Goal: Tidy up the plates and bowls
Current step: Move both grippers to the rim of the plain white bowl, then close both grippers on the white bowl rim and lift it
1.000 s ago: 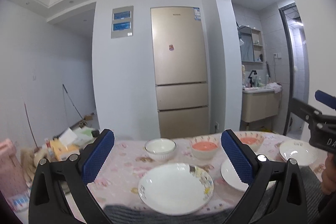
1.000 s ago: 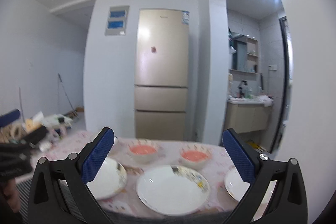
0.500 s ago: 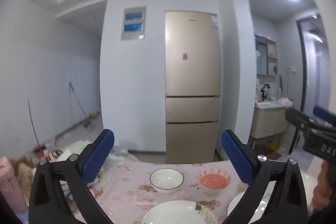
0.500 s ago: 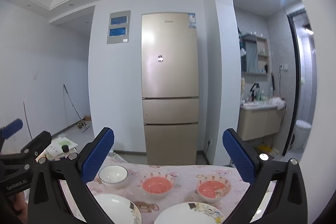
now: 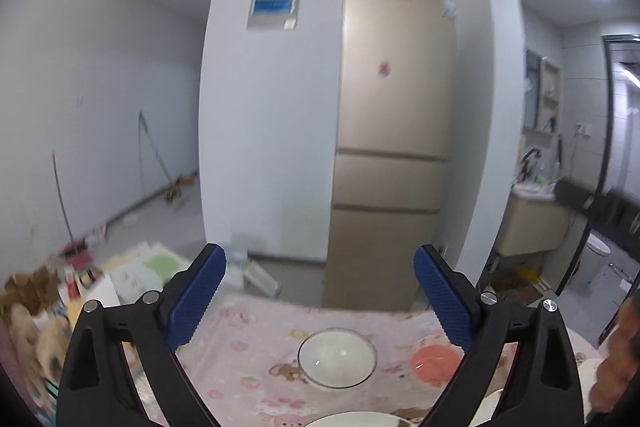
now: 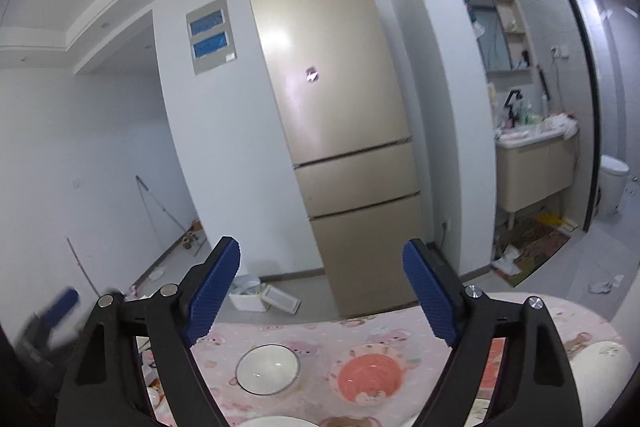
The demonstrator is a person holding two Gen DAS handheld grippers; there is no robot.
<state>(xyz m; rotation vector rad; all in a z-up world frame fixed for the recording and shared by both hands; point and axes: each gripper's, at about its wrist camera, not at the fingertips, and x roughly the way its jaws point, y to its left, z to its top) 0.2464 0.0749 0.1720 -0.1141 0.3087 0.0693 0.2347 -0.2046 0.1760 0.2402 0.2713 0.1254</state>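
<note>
Since these are glazed ceramic pieces, I expect them to be stiff, fairly heavy for their size, slick on the glaze and quick to chip if knocked together, so I would take each by its rim, one pad inside and one outside, and set it down gently. The white bowl (image 6: 267, 369) stands on the pink bear-print tabletop (image 6: 320, 331) toward the far edge, with the pink bowl (image 6: 370, 374) just beside it on the right; both are upright and empty as far as I can see. The pink one has a coral inside and a pale patterned rim, the white one is plain and glossy. A white plate (image 6: 600, 361) with small printed figures sits at the right edge, and the rim of another plate (image 5: 356, 419) shows at the bottom of the left wrist view. My left gripper (image 5: 320, 301) has its jaws wide and closing a little, with nothing between them. My right gripper (image 6: 320, 291) is likewise wide, closing somewhat more, and also empty. Both hang above the near side of the tabletop, well apart from the bowls.
</note>
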